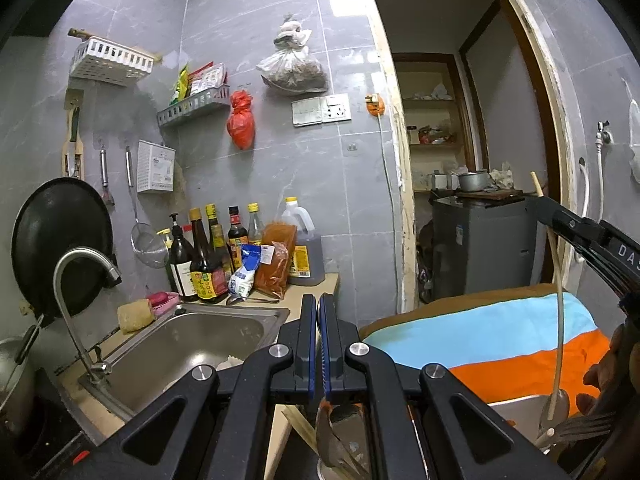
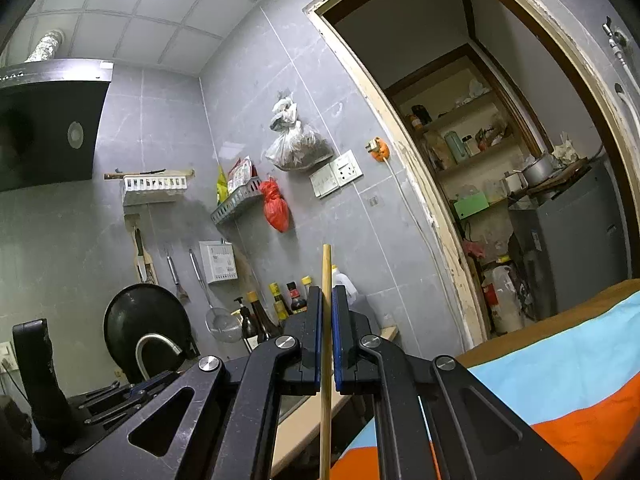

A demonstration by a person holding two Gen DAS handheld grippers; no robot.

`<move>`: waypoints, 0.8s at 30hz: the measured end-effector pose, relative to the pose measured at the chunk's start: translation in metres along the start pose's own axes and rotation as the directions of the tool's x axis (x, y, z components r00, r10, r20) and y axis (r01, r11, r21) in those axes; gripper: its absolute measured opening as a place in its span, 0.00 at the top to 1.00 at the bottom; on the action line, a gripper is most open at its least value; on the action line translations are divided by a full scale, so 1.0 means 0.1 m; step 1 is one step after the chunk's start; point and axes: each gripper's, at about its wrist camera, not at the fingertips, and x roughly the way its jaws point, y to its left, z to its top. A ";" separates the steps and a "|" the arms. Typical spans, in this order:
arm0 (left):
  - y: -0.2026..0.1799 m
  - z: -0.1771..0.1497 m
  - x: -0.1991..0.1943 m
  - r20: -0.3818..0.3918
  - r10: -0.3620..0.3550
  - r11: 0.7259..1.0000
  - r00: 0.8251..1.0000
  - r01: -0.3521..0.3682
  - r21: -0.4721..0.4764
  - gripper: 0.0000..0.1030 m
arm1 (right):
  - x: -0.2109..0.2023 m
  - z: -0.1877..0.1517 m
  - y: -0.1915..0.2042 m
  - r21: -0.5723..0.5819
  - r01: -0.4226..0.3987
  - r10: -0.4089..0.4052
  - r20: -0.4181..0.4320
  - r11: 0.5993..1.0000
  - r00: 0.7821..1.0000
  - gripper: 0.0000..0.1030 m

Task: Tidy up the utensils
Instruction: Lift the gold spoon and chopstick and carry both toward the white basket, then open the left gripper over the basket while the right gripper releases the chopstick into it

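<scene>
My right gripper (image 2: 327, 300) is shut on a single wooden chopstick (image 2: 325, 320) that stands upright between its pads. In the left wrist view this right gripper (image 1: 541, 197) is at the right, holding the chopstick (image 1: 557, 276) above a metal container (image 1: 516, 410) with a spoon (image 1: 556, 408) and a fork (image 1: 588, 426). My left gripper (image 1: 318, 300) is shut with nothing between its pads. Below it, more chopsticks (image 1: 298, 426) and spoons (image 1: 340, 440) stand in a holder, partly hidden by the gripper.
A steel sink (image 1: 192, 344) with a curved tap (image 1: 80, 280) is at the left. Sauce bottles (image 1: 208, 256) and packets stand behind it. A black pan (image 1: 60, 240) hangs on the wall. A striped cloth (image 1: 500, 340) covers the surface at the right, by a doorway (image 1: 472, 160).
</scene>
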 end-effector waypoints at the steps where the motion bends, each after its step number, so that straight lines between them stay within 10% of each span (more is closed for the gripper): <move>1: 0.00 0.00 0.01 -0.004 -0.004 1.000 1.000 0.004 -0.003 0.97 | -0.01 -0.01 0.00 -0.002 0.001 -0.001 -0.002 1.000 1.000 0.95; 24: 0.02 -0.11 0.05 -0.070 -0.175 0.984 0.982 0.171 -0.058 0.94 | -0.07 -0.11 -0.06 -0.043 0.007 -0.011 -0.098 0.999 0.995 0.95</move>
